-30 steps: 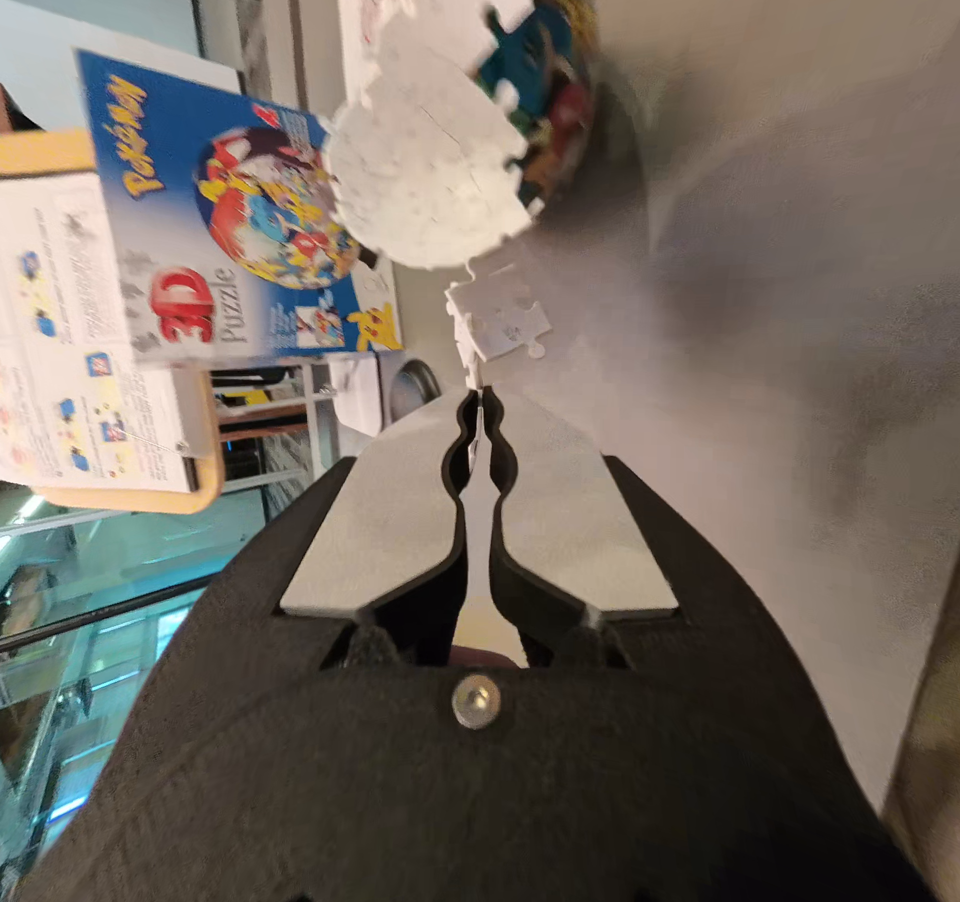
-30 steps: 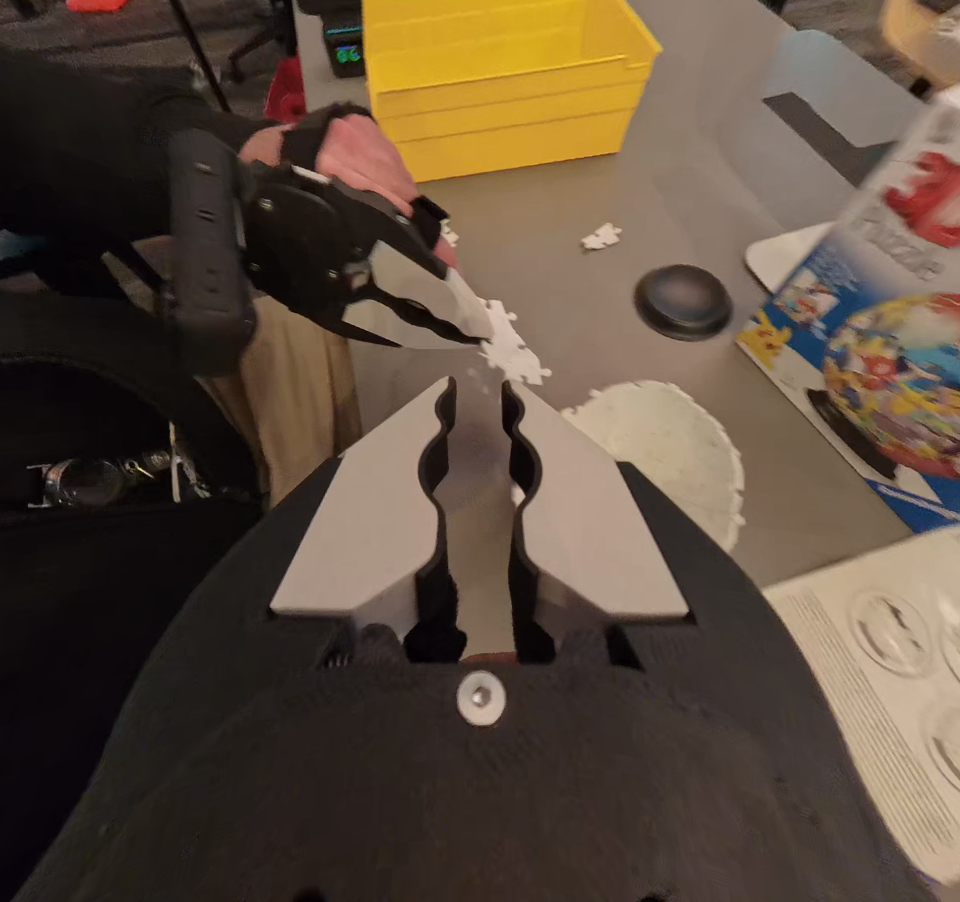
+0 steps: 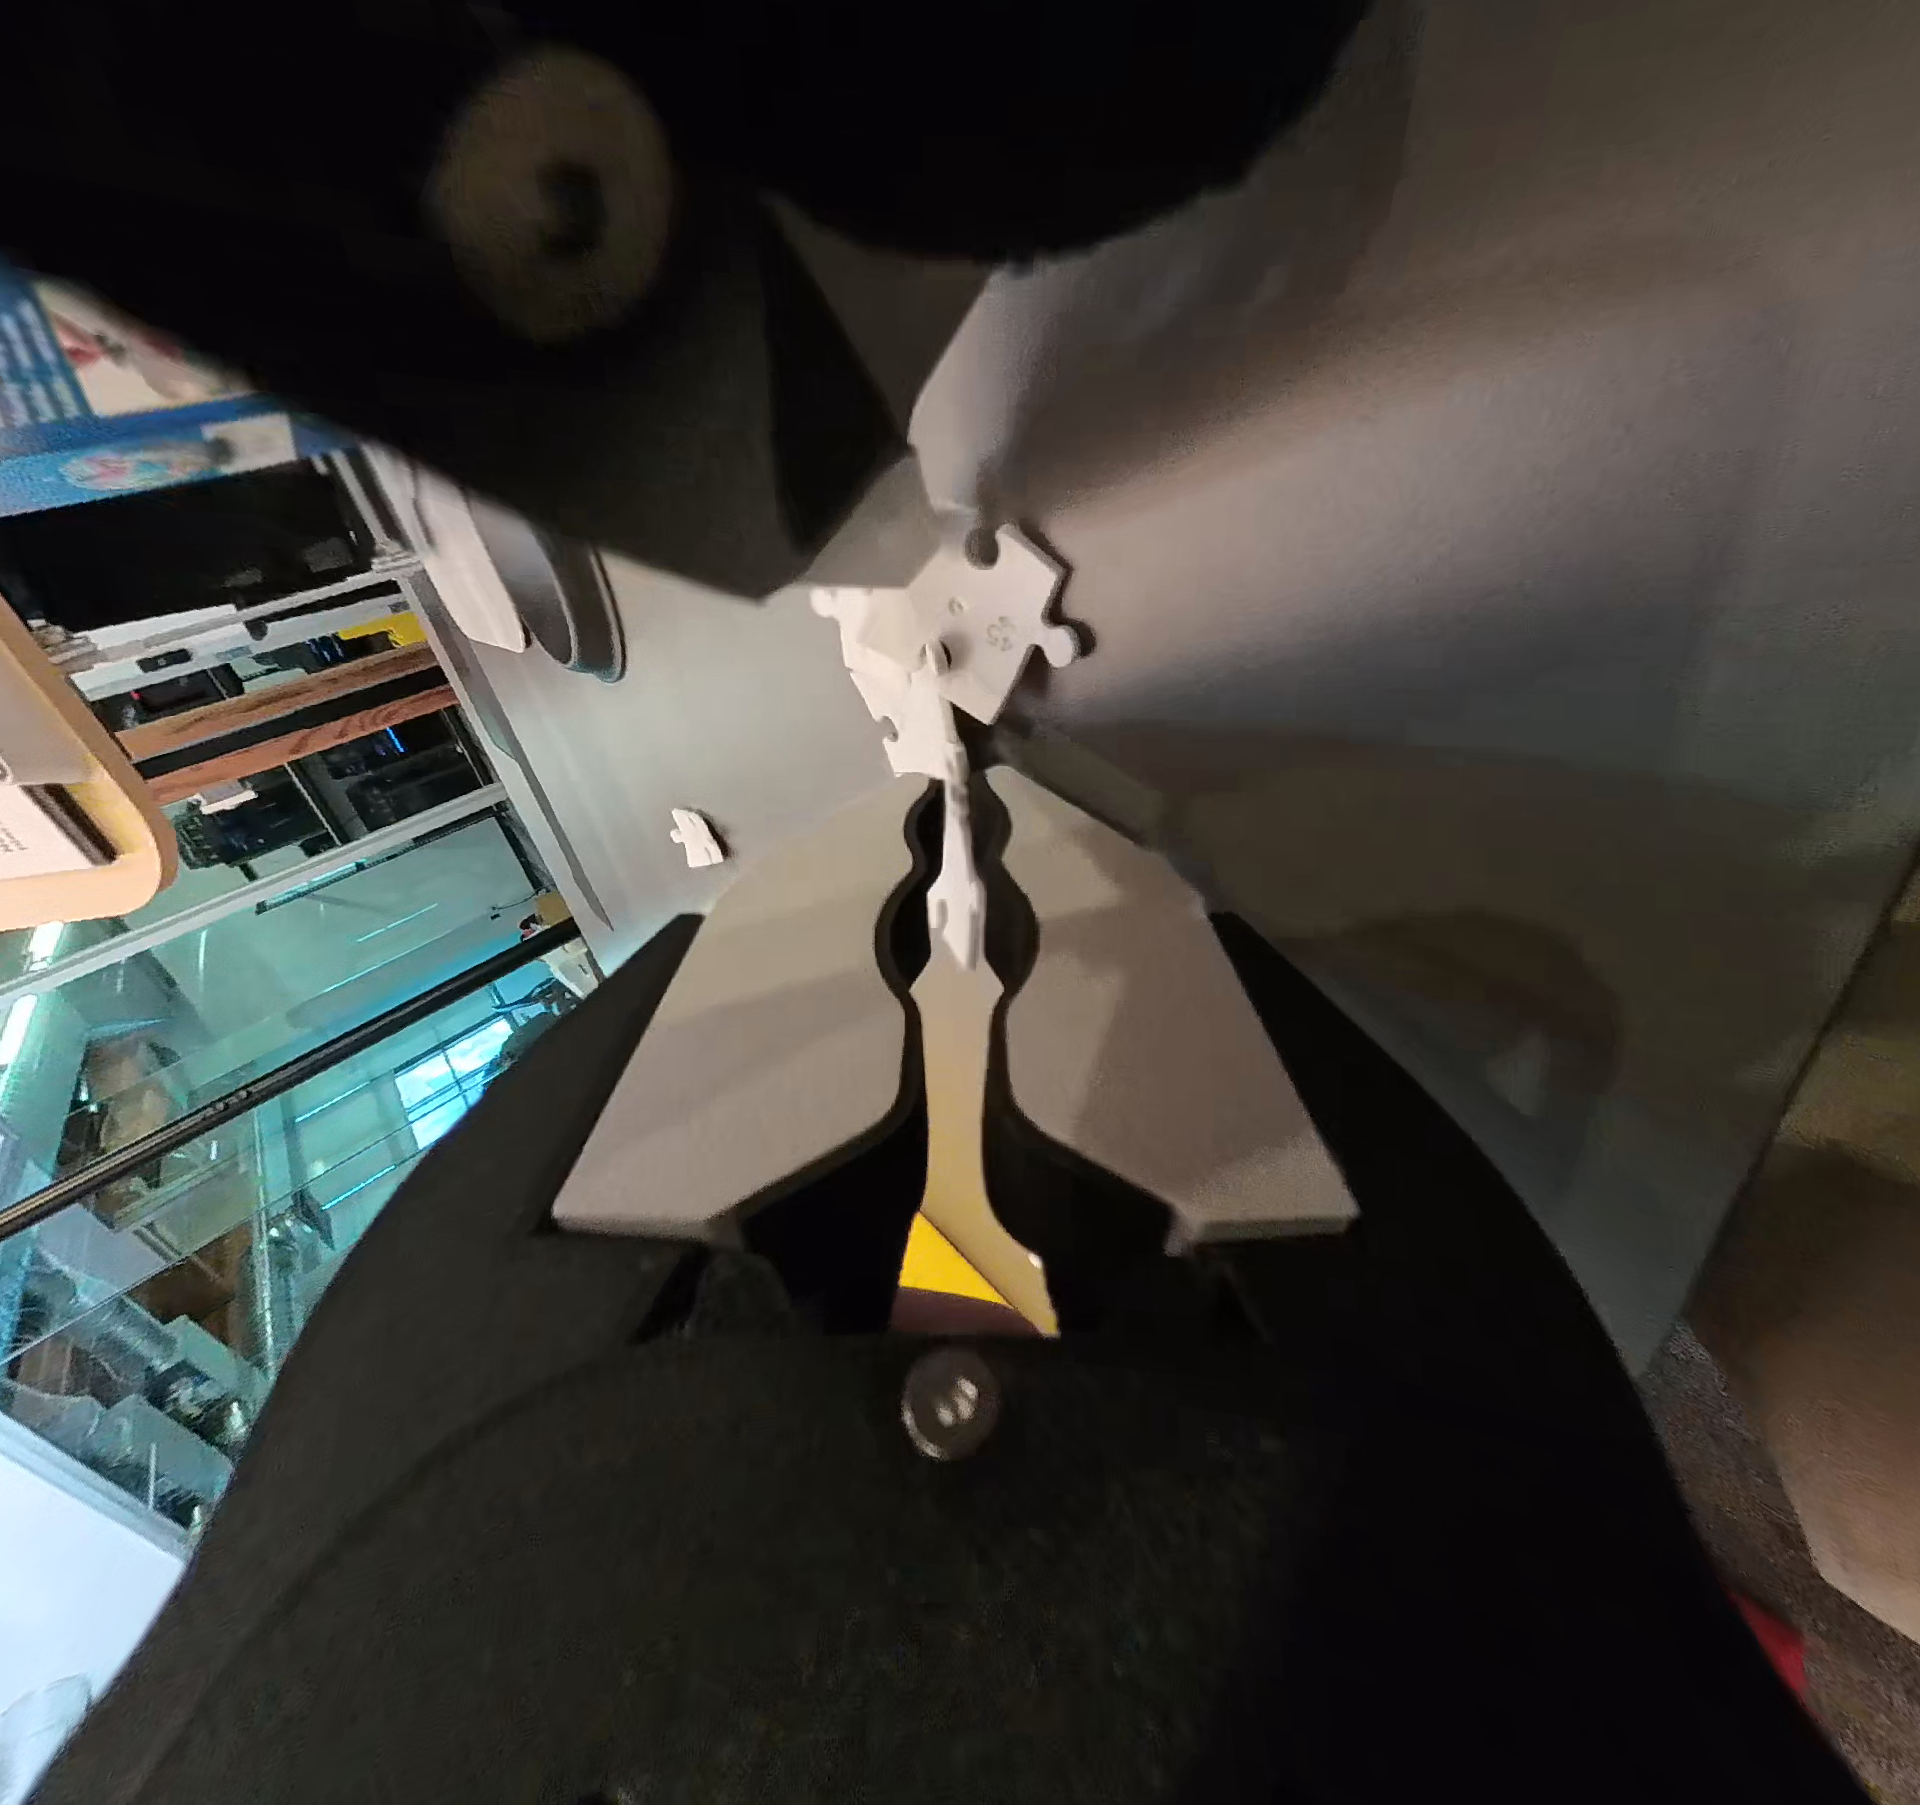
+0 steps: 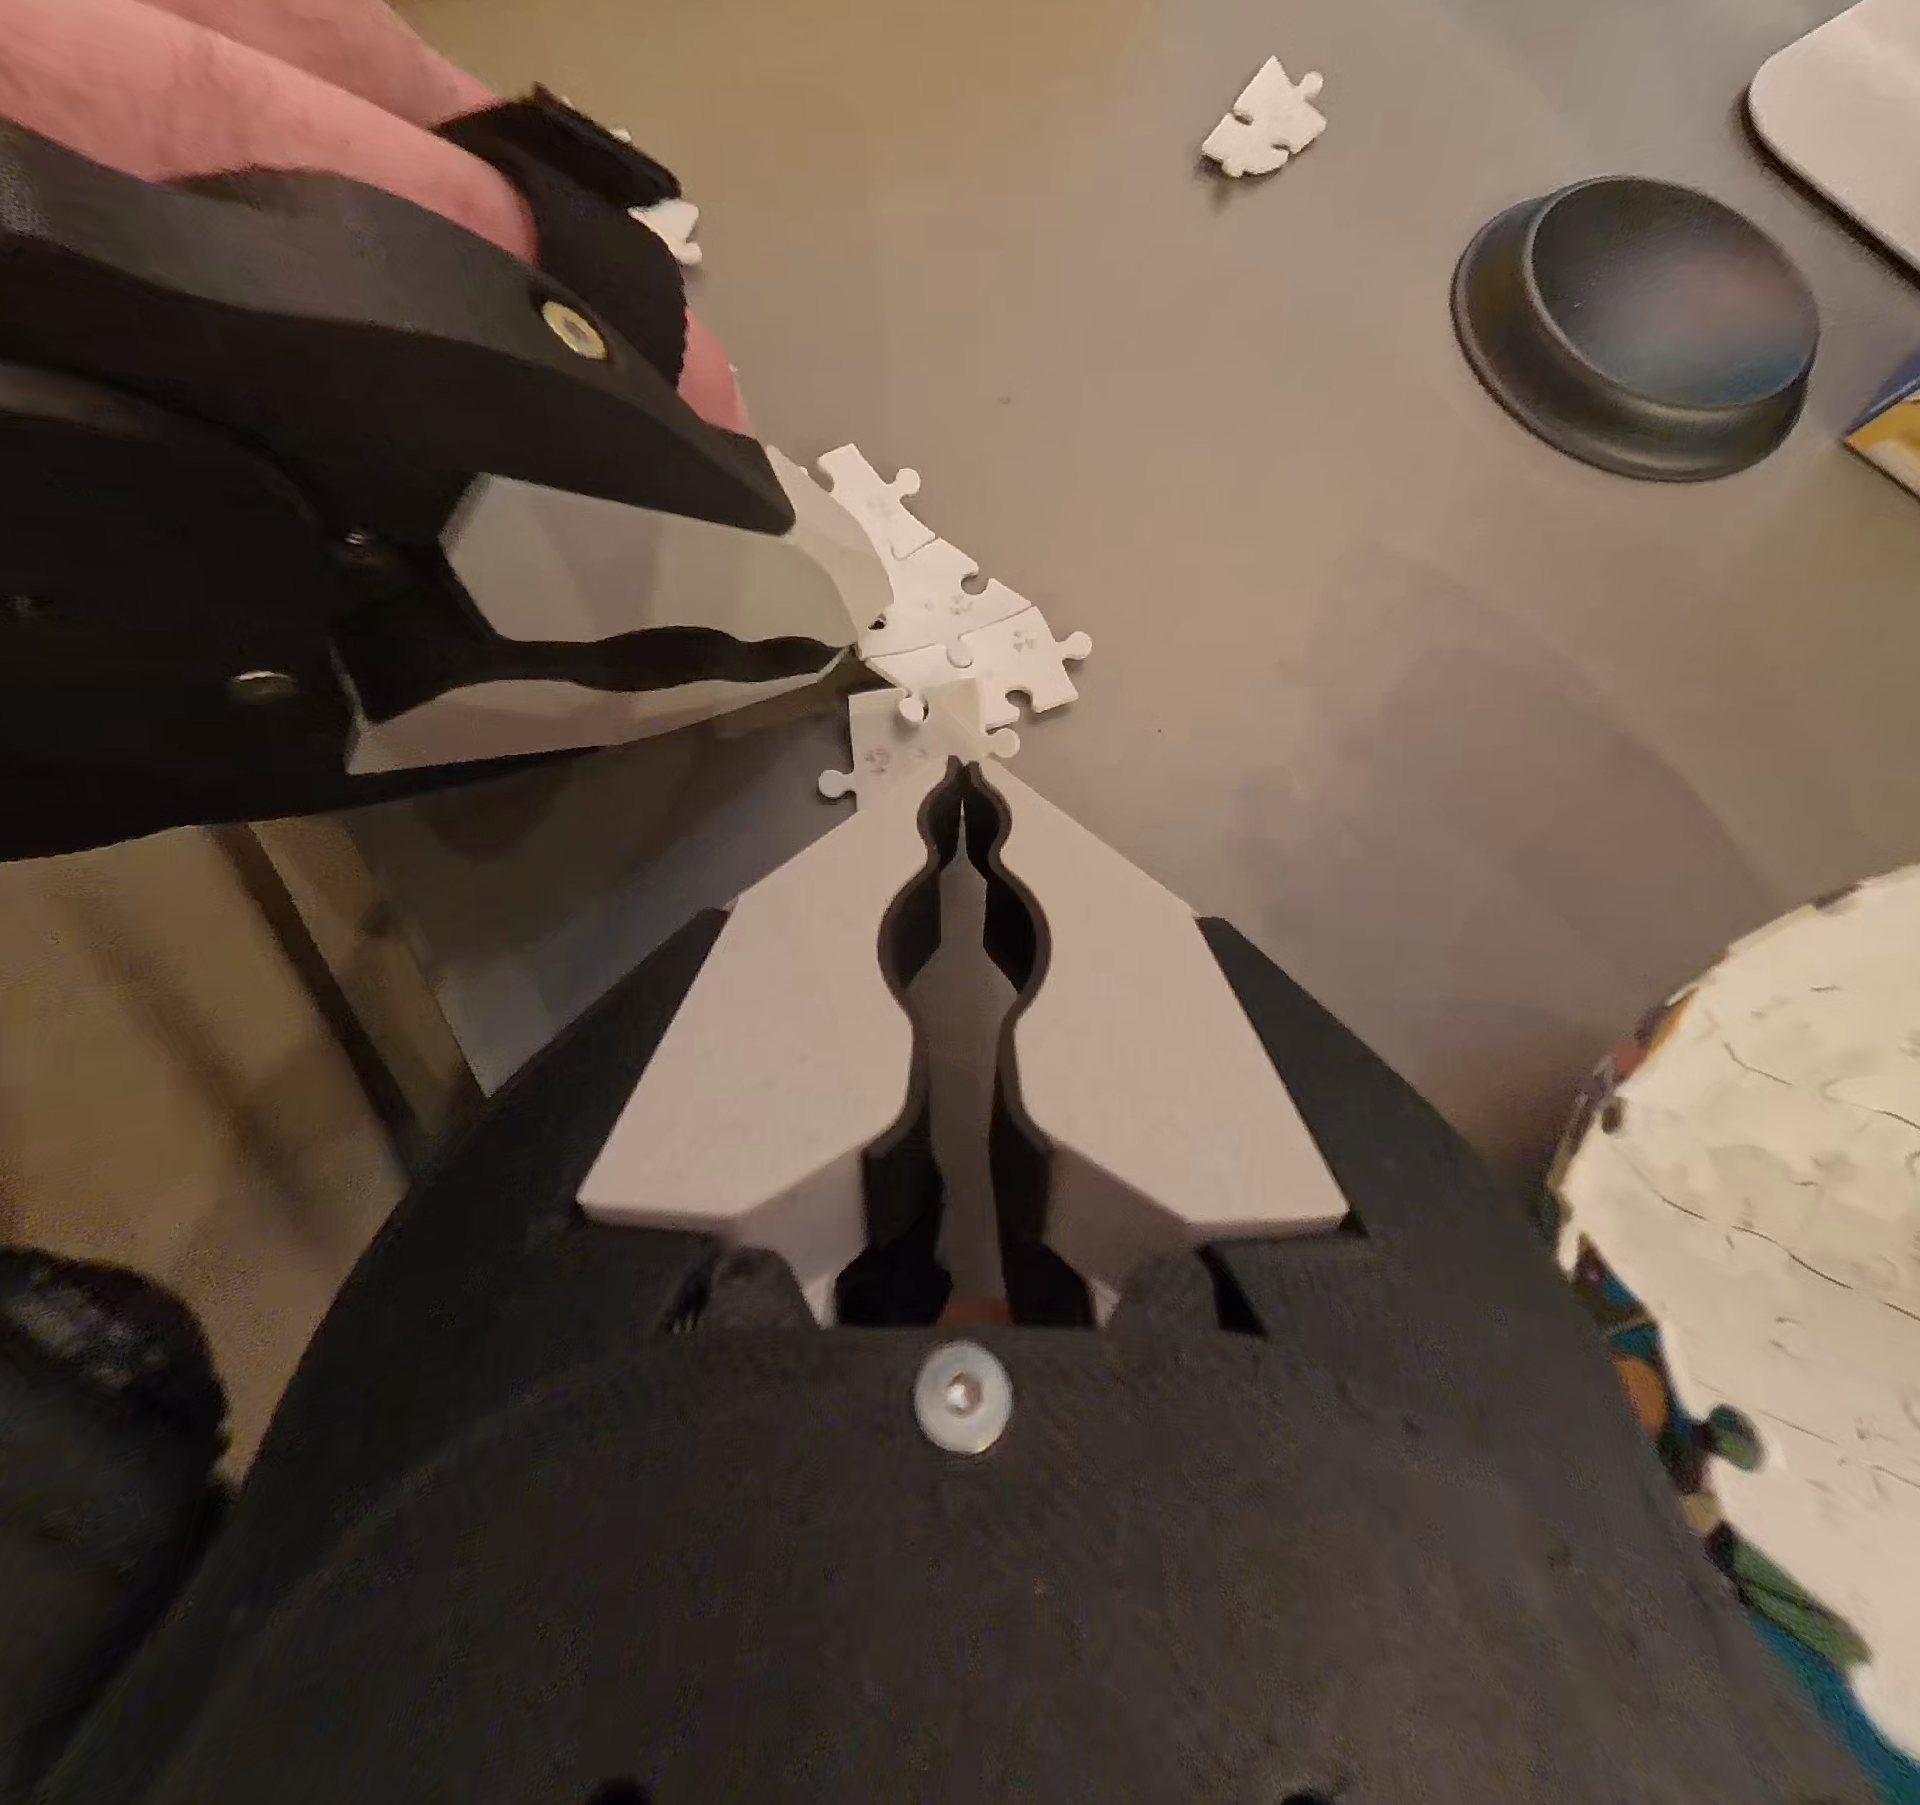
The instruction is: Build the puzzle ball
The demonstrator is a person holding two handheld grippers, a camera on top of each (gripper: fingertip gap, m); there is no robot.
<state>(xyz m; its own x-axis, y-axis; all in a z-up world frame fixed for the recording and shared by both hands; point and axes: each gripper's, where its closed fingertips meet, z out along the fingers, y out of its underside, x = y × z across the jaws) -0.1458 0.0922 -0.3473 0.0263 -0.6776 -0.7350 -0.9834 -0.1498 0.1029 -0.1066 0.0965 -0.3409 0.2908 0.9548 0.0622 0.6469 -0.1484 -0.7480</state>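
Above the grey table (image 4: 1299, 405), the left gripper (image 4: 847, 659) clamps a small cluster of joined white puzzle pieces (image 4: 935, 602) while the right gripper (image 4: 961, 768) pinches one loose piece (image 4: 883, 742) against its edge, so the joining step seems in hand, and next the tab probably must be pressed into its notch.

The two grippers crowd one spot above the grey table (image 4: 1299, 467): the left gripper (image 4: 847, 659) comes in from nine o'clock and the right gripper (image 4: 961, 768) from six, both tips closed on the small cluster of joined puzzle pieces (image 4: 966, 638), so no way through lies between them. Bare tabletop lies open from twelve to two o'clock of the cluster. Farther that way sit a loose puzzle piece (image 4: 1262, 124) and a black round stand (image 4: 1636, 327). At four o'clock the half-built puzzle ball (image 4: 1766, 1163) blocks the near right.
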